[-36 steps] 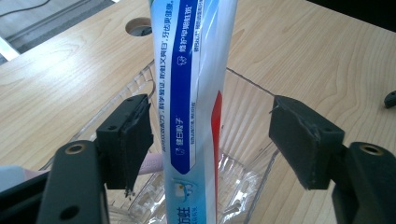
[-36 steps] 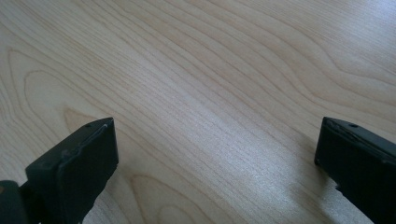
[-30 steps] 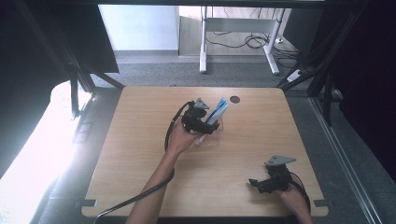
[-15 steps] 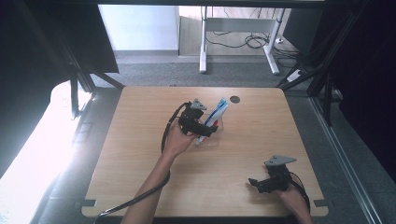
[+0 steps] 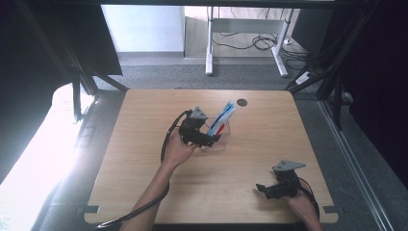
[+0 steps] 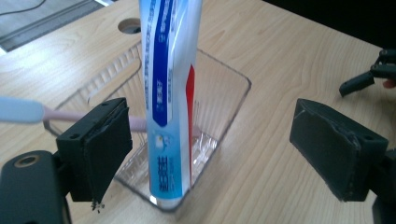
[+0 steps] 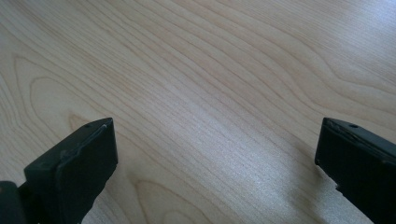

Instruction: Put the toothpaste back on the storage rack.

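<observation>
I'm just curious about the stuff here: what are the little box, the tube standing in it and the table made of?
The box looks like clear hard plastic: you see the wood through its ribbed, glossy walls. The tube seems soft glossy plastic, printed blue, white and red. The table shows pale wood grain with a matte sheen, possibly laminate.

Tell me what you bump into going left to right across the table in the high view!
Left gripper → toothpaste tube standing in the clear container → round hole in the table → right gripper, low near the front edge.
</observation>
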Available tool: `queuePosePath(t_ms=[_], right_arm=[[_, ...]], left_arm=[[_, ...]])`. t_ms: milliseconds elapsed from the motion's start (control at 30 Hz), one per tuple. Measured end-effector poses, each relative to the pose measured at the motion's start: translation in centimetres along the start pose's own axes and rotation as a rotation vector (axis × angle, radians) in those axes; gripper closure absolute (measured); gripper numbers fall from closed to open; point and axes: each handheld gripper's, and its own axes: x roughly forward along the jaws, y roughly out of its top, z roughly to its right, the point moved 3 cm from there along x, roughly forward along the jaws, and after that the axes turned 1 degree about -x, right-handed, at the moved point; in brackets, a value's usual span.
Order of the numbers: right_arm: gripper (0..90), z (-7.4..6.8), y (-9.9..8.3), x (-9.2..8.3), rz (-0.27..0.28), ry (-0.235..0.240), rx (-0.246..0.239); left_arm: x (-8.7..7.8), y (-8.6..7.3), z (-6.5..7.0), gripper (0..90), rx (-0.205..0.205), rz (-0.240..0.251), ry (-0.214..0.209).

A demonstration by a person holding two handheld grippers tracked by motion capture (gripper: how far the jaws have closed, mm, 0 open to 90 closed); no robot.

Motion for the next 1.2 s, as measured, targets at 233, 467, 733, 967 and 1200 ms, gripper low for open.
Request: queuePosePath(t_ms=[233, 467, 733, 967, 1200], right_arm=[[0.0, 0.0, 0.0, 0.0, 0.000, -0.003, 0.000], [0.0, -0.1, 0.0, 0.0, -0.003, -0.002, -0.004], [0.0, -0.1, 0.0, 0.0, -0.004, -0.004, -0.007], [0.0, -0.2, 0.0, 0.1, -0.007, -0.003, -0.009], [0.0, -0.3, 0.1, 0.1, -0.007, -0.004, -0.009]], left_arm=[[-1.0, -1.1, 0.3, 12.9, 0.001, 0.002, 0.020], [-2.1, -2.4, 0.6, 12.9, 0.001, -0.013, 0.038], [-3.7, -3.9, 0.9, 12.9, 0.008, -0.022, 0.059], [-4.8, -5.3, 1.1, 13.0, 0.000, -0.022, 0.068], [-5.8, -7.0, 1.3, 13.0, -0.017, -0.032, 0.076]])
